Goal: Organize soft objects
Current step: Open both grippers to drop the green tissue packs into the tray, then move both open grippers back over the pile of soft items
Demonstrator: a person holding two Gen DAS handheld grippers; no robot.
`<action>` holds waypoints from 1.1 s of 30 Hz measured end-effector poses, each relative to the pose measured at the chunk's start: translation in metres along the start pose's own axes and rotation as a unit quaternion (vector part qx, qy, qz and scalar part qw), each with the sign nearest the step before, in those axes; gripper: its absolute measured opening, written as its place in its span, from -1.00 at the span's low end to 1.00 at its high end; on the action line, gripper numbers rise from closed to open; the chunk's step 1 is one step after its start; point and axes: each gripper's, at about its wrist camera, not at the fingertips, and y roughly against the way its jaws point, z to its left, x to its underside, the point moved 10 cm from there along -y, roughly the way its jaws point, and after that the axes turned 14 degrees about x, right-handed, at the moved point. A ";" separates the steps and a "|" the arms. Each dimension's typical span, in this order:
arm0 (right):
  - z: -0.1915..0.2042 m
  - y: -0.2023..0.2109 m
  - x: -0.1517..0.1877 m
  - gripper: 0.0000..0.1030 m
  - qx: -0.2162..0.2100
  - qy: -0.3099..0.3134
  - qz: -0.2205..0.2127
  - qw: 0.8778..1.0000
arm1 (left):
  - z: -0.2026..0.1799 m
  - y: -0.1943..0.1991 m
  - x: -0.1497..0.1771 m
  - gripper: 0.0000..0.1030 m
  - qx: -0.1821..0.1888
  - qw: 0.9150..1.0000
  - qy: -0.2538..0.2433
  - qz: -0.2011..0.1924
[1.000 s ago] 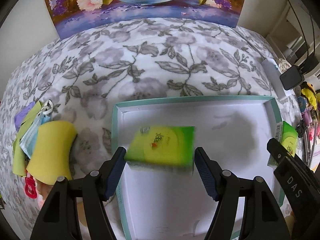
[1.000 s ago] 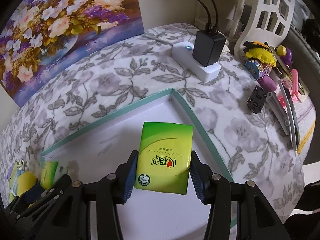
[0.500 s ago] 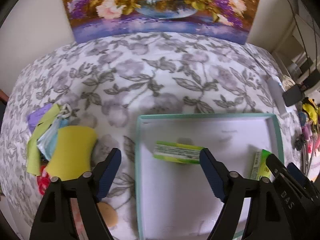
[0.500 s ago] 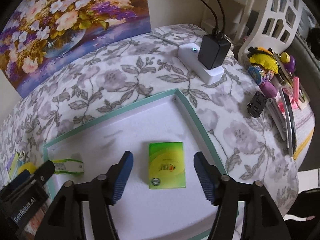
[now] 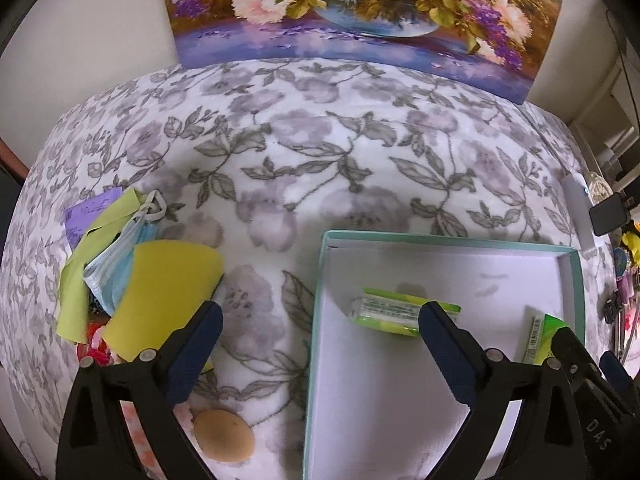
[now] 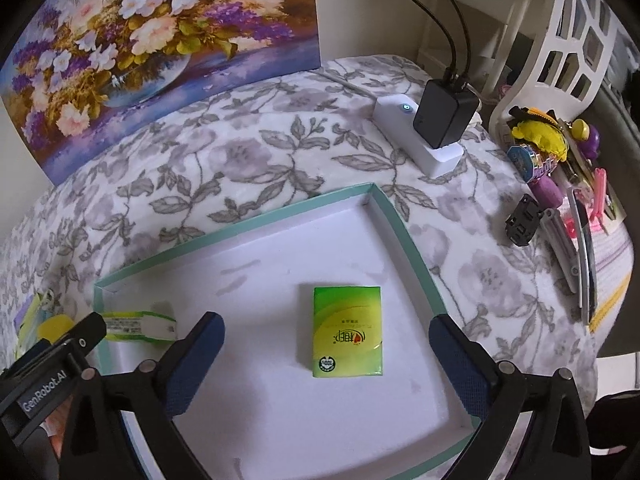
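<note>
Two green tissue packs lie in the white tray with a teal rim [image 6: 256, 218]. One pack [image 6: 346, 330] lies flat, below the gap of my right gripper [image 6: 326, 328]. Its jaws are opening wide and the pads stand clear of the pack. The other pack [image 5: 400, 314] rests on its side near the tray's left wall. My left gripper [image 5: 320, 314] hovers over that wall, jaws opening, nothing between the pads. To its left lies a pile: a yellow sponge [image 5: 168, 284], a blue face mask [image 5: 114, 268] and a green cloth [image 5: 78, 280].
A floral cloth covers the table and a flower painting [image 5: 360, 8] leans at the back. A white power strip with a black charger [image 6: 444, 120] stands behind the tray, with clips and small toys [image 6: 560, 184] on the right. A brown round pad [image 5: 224, 434] lies near the front.
Both grippers let go of their tissue packs, which now lie in the tray. Both sets of jaws have spread wide. The left gripper has shifted left, off its pack.
</note>
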 end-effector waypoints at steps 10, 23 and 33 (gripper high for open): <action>0.007 0.009 -0.001 1.00 -0.010 0.009 -0.014 1.000 | 0.007 0.006 0.000 0.92 0.014 1.000 0.022 -0.010; 0.011 0.031 0.030 1.00 -0.005 0.016 -0.022 1.000 | 0.023 0.036 0.026 0.92 0.055 0.996 0.059 -0.022; 0.047 0.064 0.067 1.00 -0.029 0.051 -0.016 0.998 | 0.077 0.083 0.050 0.92 0.009 0.998 0.061 -0.030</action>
